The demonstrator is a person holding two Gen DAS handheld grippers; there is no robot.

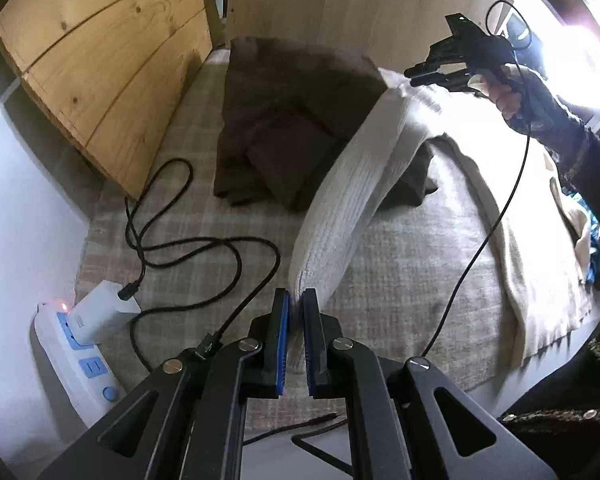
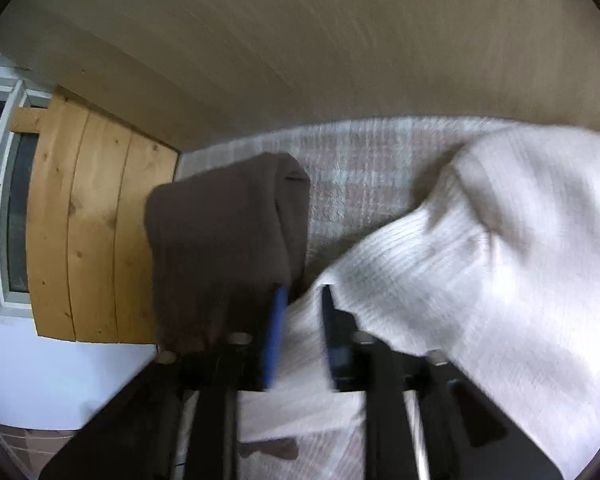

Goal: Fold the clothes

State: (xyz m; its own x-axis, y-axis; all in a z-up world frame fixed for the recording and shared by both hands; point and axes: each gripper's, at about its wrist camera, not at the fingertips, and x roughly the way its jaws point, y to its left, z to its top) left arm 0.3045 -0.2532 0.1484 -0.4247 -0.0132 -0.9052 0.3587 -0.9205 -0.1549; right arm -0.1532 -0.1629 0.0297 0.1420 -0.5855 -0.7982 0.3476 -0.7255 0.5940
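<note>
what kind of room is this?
Probably a bedroom at home: a plaid blanket covers a bed-like surface, a folded brown garment lies on it, and a power strip sits at its edge.

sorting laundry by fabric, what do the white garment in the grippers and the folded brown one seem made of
White garment: looks like a chunky ribbed knit, wool or cotton blend, matte; parallel ribs run along it. Folded brown garment: seems a finer, smooth, matte knit or jersey with soft creases; exact fibre cannot be told.
</note>
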